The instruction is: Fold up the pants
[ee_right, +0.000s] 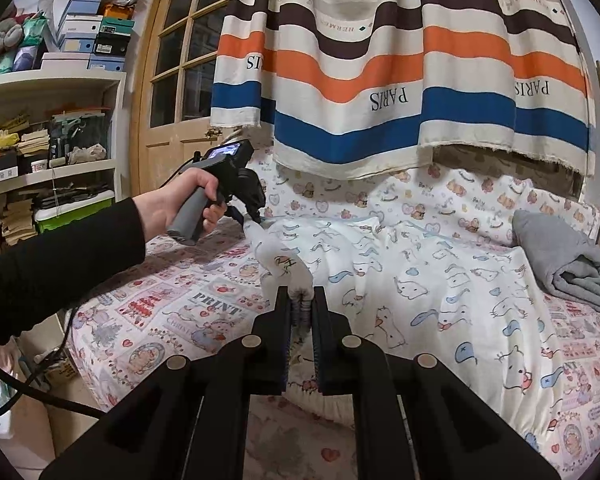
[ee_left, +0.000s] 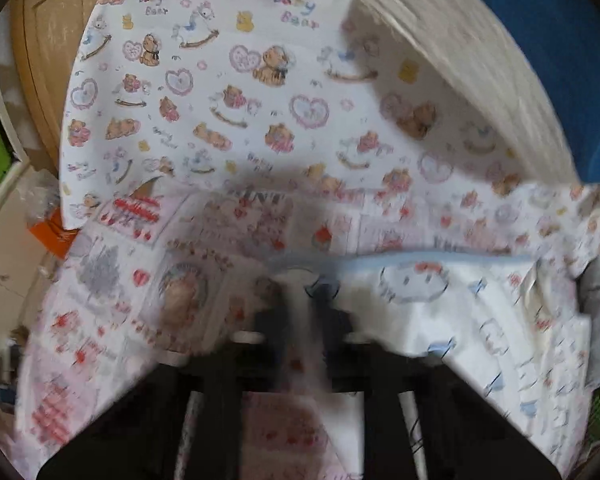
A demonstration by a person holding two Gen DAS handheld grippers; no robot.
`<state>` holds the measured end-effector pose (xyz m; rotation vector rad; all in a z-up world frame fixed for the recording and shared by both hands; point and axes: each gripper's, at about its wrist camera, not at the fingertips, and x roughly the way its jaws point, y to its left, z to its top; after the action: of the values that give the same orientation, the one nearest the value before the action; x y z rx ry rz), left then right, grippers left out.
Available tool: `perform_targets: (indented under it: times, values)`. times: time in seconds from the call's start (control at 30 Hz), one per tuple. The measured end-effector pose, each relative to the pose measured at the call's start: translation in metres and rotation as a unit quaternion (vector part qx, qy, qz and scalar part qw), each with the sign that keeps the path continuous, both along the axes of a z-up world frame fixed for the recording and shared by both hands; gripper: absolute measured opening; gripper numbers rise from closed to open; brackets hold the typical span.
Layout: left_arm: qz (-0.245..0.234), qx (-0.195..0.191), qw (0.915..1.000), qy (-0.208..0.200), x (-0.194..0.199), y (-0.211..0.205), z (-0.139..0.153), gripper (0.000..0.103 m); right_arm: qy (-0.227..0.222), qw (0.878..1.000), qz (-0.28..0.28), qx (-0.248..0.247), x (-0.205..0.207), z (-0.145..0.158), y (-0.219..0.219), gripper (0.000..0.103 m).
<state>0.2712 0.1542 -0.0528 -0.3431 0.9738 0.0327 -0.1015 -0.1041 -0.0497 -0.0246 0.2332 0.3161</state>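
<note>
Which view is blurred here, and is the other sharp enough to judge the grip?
Left wrist: motion blur smears the left gripper and pants; only the far sheet reads. Right wrist: sharp, evenly lit, fisheye-bent edges; right gripper clearly pinches pants.

The right gripper (ee_right: pixel 301 300) is matte black, with two flat slab fingers (ee_right: pixel 283 320) ribbed along their inner faces. Four round silver-grey pins (ee_right: pixel 251 341) cap the angular black link arms behind them. The left gripper (ee_right: pixel 256 216), seen from the right wrist view, has a grey pistol handle (ee_right: pixel 192 216), a black body, a small lit screen (ee_right: pixel 224 152) on top and a black cable (ee_right: pixel 32 392) trailing down. The person's left hand (ee_right: pixel 176 204) comes out of a long black sleeve (ee_right: pixel 56 260).
</note>
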Motion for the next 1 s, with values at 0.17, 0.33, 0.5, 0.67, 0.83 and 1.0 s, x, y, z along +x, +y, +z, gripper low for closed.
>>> perform_targets:
  times: [0.17, 0.33, 0.5, 0.67, 0.83, 1.0]
  values:
    - [-0.012, 0.022, 0.9992, -0.03, -0.006, -0.02, 0.019, 0.001, -0.003, 1.0, -0.002, 0.004, -0.006, -0.003, -0.003, 0.009]
    - [-0.062, 0.045, 0.9935, -0.084, -0.007, -0.074, 0.07, 0.001, -0.009, 0.999, -0.029, 0.02, -0.017, -0.007, -0.017, 0.009]
    - [-0.092, 0.068, 0.9882, -0.101, 0.002, -0.148, 0.111, 0.001, -0.013, 0.998, -0.065, 0.02, -0.028, -0.009, -0.034, 0.009]
    - [-0.135, 0.085, 0.9812, -0.108, 0.003, -0.235, 0.136, 0.001, -0.021, 0.993, -0.113, 0.022, -0.045, -0.015, -0.059, 0.009]
    - [-0.178, 0.055, 0.9775, -0.098, -0.003, -0.315, 0.136, 0.001, -0.022, 0.987, -0.161, 0.014, -0.06, -0.025, -0.077, 0.009]
    - [-0.219, 0.061, 0.9692, -0.094, -0.012, -0.386, 0.131, 0.001, -0.015, 0.981, -0.194, 0.017, -0.071, -0.036, -0.098, 0.009]
